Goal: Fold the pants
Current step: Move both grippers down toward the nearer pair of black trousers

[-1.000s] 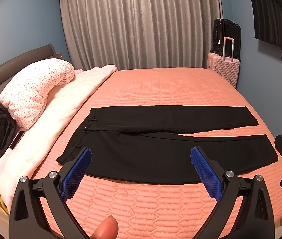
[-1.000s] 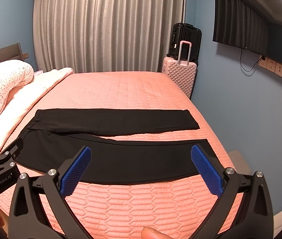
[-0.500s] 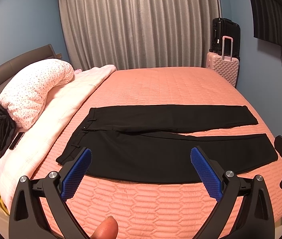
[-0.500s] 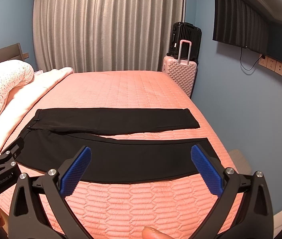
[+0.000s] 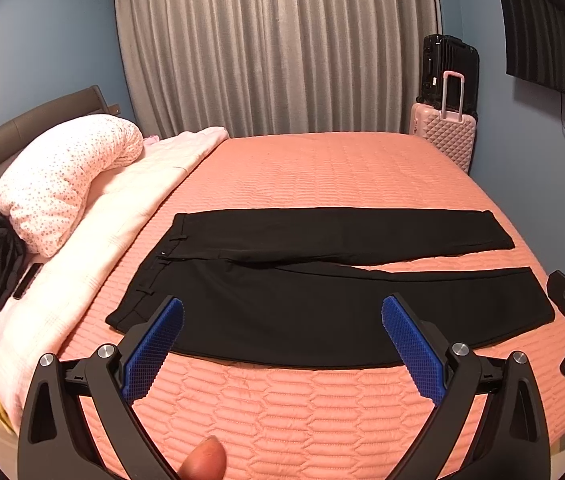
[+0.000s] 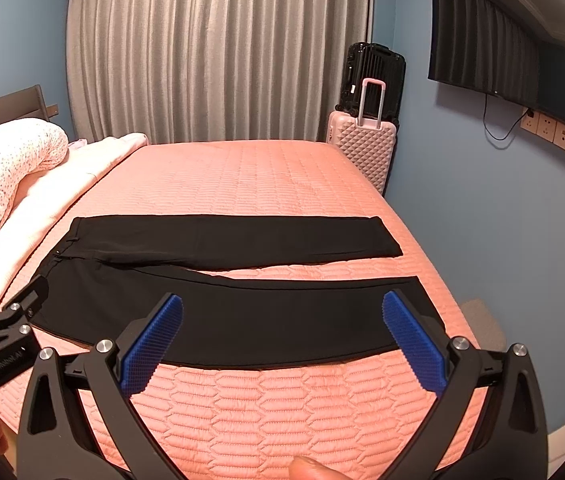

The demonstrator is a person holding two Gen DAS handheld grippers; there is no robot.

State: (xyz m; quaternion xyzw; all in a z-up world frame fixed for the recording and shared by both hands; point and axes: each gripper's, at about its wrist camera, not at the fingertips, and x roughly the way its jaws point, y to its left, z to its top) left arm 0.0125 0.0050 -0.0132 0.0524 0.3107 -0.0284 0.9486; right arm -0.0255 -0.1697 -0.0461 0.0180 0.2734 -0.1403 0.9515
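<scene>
Black pants lie flat on the salmon bed, waistband toward the pillow. Left gripper and right gripper both hover over the near leg, jaws spread wide, holding nothing.

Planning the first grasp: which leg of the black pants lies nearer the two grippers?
The near leg of the black pants, along the salmon quilted bedspread's front edge; the other lies nearer the curtain.

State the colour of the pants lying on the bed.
Black; the pants show best in the left wrist view.

Pink suitcase, wall television, perhaps phone.
</scene>
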